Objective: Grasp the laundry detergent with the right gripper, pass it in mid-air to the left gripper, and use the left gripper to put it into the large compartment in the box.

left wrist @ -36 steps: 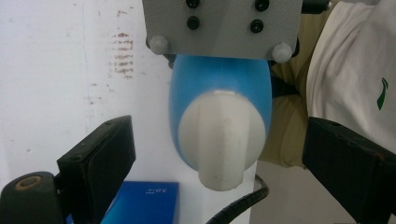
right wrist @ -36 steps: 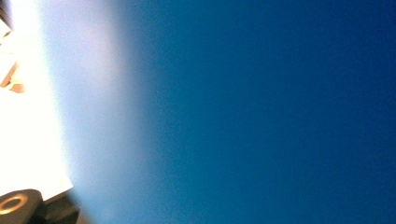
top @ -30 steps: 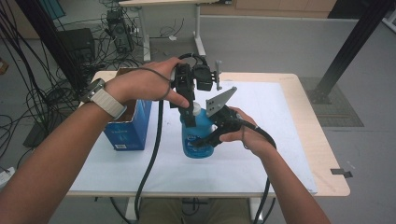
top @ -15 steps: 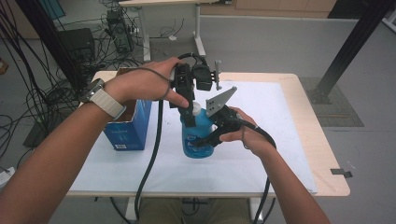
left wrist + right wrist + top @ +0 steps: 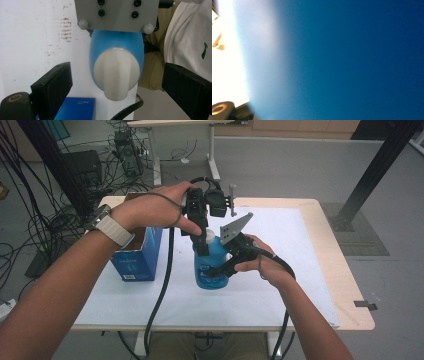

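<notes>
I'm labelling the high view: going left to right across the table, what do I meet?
Blue box → left gripper over the white cap → blue bottle → right gripper clamped on the bottle's side → bare white mat.

Item count: one blue bottle [image 5: 212,265] with one white cap [image 5: 116,71]; one blue box [image 5: 135,257]; two hand-held grippers, left [image 5: 200,242] and right [image 5: 215,270]; one desk [image 5: 320,250]

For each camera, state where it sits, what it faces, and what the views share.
High view: above the person's side, looking down on the white-topped table; both forearms and tongs show.
Left gripper view: on the left tongs, looking down at the white ribbed cap; black jaws apart.
Right gripper view: pressed against blue plastic.
Shared: the blue plastic bottle.
</notes>
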A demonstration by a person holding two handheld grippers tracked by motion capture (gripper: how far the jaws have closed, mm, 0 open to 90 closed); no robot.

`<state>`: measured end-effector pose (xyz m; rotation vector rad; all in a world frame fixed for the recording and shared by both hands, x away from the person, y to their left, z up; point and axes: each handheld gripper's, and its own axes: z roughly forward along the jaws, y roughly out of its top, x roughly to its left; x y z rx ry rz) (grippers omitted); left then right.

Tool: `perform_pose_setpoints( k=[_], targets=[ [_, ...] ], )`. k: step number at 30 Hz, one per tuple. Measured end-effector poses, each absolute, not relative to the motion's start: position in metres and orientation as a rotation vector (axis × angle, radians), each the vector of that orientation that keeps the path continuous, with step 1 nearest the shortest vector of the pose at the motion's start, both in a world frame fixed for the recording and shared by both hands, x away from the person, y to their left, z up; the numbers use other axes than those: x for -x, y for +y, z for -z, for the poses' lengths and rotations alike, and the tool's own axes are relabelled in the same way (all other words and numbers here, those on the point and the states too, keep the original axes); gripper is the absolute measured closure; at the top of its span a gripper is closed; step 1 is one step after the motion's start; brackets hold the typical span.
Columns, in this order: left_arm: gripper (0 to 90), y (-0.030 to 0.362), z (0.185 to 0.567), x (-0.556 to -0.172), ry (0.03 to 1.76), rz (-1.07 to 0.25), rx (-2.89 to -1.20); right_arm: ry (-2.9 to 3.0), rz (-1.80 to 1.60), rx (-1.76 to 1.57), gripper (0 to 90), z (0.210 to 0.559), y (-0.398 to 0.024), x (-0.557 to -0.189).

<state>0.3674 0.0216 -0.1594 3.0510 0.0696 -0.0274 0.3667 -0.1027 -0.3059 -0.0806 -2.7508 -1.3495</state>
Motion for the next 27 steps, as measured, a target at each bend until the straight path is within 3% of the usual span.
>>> perform_pose_setpoints(
  k=[27],
  targets=[
    [10.2,0.0217,0.1596,-0.3662,0.068,0.031,-3.044,-2.753,1.347,0.08,43.4,0.3038,-0.1013,-0.3669]
  ],
)
